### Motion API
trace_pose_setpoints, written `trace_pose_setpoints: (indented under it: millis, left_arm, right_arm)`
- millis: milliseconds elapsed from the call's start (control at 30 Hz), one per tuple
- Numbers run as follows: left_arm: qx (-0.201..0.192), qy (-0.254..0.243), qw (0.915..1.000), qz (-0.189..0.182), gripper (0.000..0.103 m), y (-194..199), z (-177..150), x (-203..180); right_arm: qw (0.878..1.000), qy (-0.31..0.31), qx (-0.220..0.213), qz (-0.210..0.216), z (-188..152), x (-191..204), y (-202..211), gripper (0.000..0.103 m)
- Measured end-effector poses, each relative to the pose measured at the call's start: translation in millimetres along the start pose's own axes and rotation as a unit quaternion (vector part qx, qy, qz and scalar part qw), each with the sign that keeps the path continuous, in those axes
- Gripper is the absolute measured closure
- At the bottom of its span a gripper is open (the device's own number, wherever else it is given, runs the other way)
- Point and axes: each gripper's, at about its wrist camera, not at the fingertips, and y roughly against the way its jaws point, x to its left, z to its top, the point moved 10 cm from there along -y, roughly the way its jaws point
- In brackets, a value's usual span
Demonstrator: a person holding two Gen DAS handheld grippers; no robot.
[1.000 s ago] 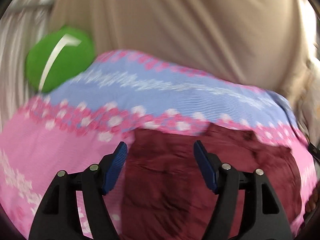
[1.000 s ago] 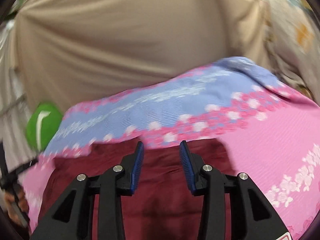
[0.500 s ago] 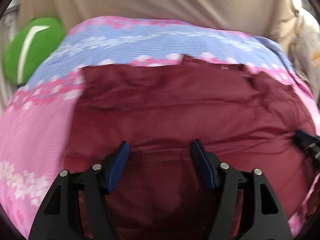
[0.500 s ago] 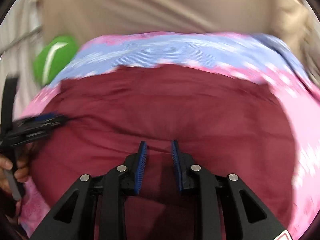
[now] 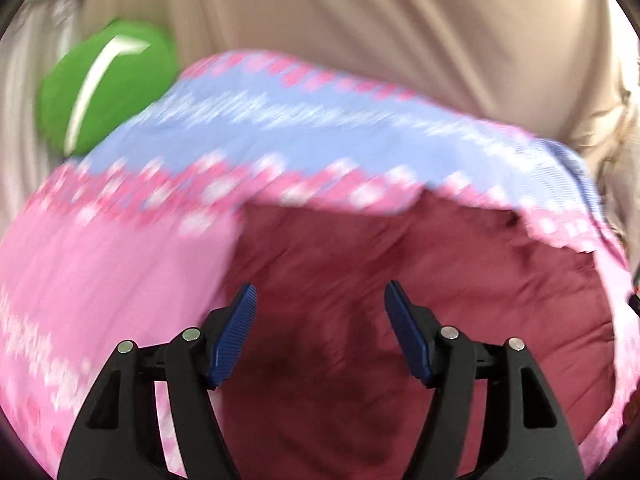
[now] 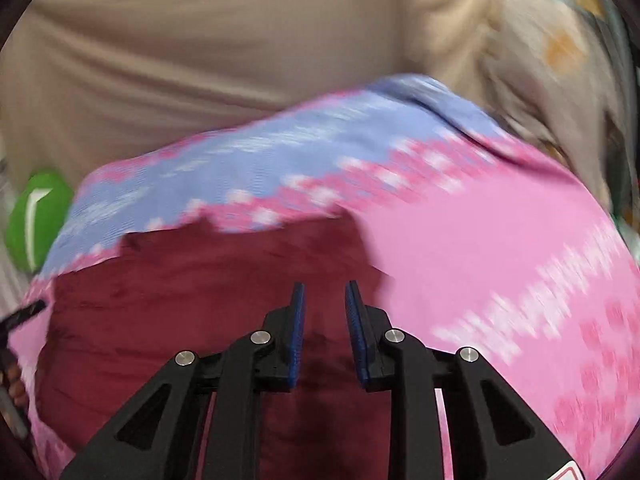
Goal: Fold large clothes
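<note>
Maroon garment [image 5: 420, 320] lies flat on pink/blue floral sheet [image 5: 100, 280]; both grippers above it, holding nothing.

L gripper [image 5: 320, 330] spread wide, blue pads over garment's left part, near its left edge where the pink sheet shows. R gripper [image 6: 325, 320] at a narrow gap w/ nothing between the pads, over garment's right part, just beside its right edge. Beyond garment's far edge: sheet's blue band, then beige cloth [image 6: 200, 60]. Green round object [image 5: 104, 84] past garment's far-left corner. Both views blurred.
</note>
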Motion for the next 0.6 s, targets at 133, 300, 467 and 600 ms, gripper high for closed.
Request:
trace_pose_setpoints:
  millis: [133,300,467,600]
  left_arm:
    - [0.023,-0.06,0.9979,-0.008,0.034,-40.0,16.5,-57.6]
    - [0.072,-0.072,0.9947,0.012,0.032,-101.7,0.4,-67.1]
    - [0.062,-0.036,0.9974,-0.009,0.032,-121.0,1.6,-48.9]
    - [0.053,-0.041,0.9976,-0.017,0.032,-122.3,1.9,-46.4]
  right_arm:
    - [0.987,0.095,0.052,0.12,8.3,110.0,-48.5,0.072]
    - [0.971,0.166,0.129,0.115,-16.7,161.9,-132.8,0.076]
    - [0.981,0.082,0.137,0.11,-1.6,115.2,-171.3,0.102]
    - [0.986,0.036,0.133,0.099,4.8,86.2,-177.5,0.103]
